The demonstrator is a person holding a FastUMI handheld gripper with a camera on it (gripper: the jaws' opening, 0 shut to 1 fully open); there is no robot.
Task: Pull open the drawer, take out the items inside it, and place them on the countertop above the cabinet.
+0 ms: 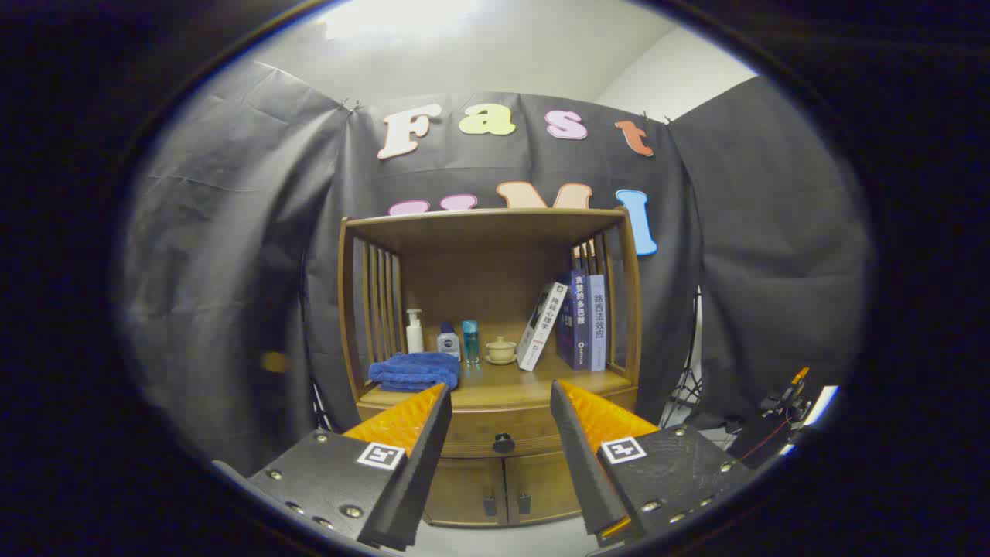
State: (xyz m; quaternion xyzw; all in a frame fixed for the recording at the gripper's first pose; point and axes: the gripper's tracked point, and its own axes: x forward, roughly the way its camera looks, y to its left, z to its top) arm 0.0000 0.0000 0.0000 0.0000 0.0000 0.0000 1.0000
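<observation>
A wooden cabinet (495, 232) stands ahead against the booth wall. Its drawer (479, 433) is closed, with a dark round knob (503, 443) seen between my two fingers and beyond them. My gripper (501, 396) is open, holds nothing, and is still some way off from the cabinet. The countertop (503, 387) above the drawer carries a folded blue towel (414, 370), a white pump bottle (414, 331), a small dark-capped bottle (448, 340), a teal bottle (470, 340), a small lidded cup on a saucer (501, 350) and books (572, 321). What the drawer holds is hidden.
Below the drawer are two closed doors with small dark handles (503, 504). Slatted sides (377, 302) and a top board enclose the countertop space. A stand with cables (781, 406) is at the right of the cabinet.
</observation>
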